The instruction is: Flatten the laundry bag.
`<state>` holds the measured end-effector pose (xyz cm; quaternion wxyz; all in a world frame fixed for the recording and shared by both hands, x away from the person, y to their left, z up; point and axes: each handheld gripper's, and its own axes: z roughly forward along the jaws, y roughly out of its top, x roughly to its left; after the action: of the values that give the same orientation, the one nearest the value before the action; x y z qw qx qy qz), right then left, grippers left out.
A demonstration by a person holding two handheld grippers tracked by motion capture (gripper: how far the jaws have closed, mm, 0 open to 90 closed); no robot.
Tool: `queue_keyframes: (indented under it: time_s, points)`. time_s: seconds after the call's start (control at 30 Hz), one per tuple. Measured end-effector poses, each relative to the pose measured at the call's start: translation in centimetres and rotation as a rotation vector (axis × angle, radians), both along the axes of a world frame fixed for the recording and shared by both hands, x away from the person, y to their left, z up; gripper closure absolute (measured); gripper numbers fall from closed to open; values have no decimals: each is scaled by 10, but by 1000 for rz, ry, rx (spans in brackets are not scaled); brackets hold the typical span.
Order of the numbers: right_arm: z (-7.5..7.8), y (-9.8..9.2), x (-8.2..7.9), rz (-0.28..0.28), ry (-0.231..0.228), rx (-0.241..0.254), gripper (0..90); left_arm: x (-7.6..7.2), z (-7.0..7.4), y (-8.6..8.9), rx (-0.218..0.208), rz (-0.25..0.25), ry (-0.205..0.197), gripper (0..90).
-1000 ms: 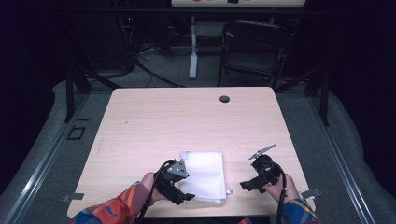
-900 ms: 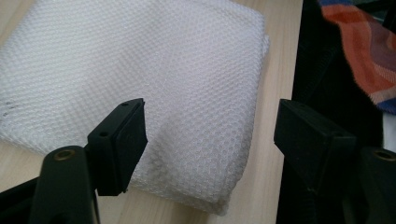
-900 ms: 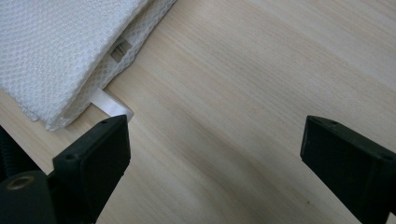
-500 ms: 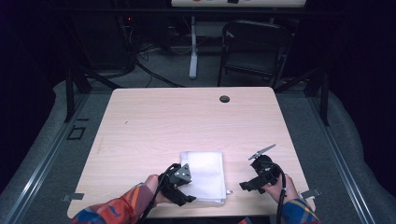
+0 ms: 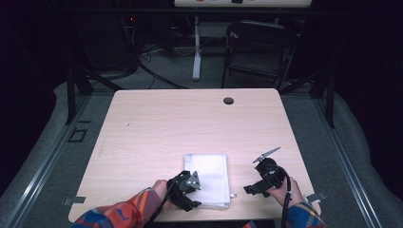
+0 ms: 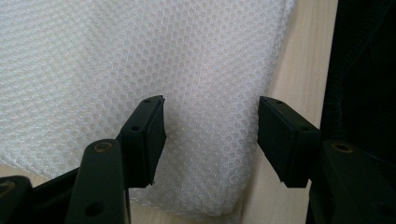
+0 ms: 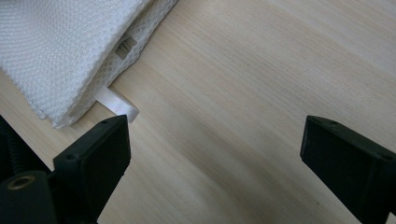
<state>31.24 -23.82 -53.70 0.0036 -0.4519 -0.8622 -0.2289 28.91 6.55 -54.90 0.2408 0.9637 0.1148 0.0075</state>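
Two hand-held grippers at a folded white mesh cloth (image 5: pixel 207 178) on a wooden table (image 5: pixel 190 123).

The left gripper (image 6: pixel 210 135), jaws half apart and just closing, straddles the cloth's near corner (pads not yet pressing). The right gripper (image 7: pixel 215 154) hovers beside the cloth's tag (image 7: pixel 116 103), jaws wide apart over bare wood.

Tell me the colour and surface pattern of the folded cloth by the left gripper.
The folded cloth is white with a fine honeycomb mesh weave, clearest in the left gripper view.

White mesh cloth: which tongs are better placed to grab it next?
Left. The left tongs straddle the white mesh cloth near its corner, jaws just closing, not yet pinching. The right tongs stand wide over bare table.
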Motion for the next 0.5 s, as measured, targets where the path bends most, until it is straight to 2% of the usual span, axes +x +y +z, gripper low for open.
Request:
queue_keyframes:
  time_s: [0.13,0.17,0.47,0.5]
  points:
    - [0,-1,0,6,0,-10,82,-1,-2,-2,13,6,-18,471]
    - [1,-2,1,28,4,-28,82,0,-2,-2,16,2,-21,484]
    - [0,-1,1,14,12,-21,82,3,0,-2,20,1,-40,631]
    - [-1,0,0,4,8,-10,82,3,0,-2,13,16,-39,637]
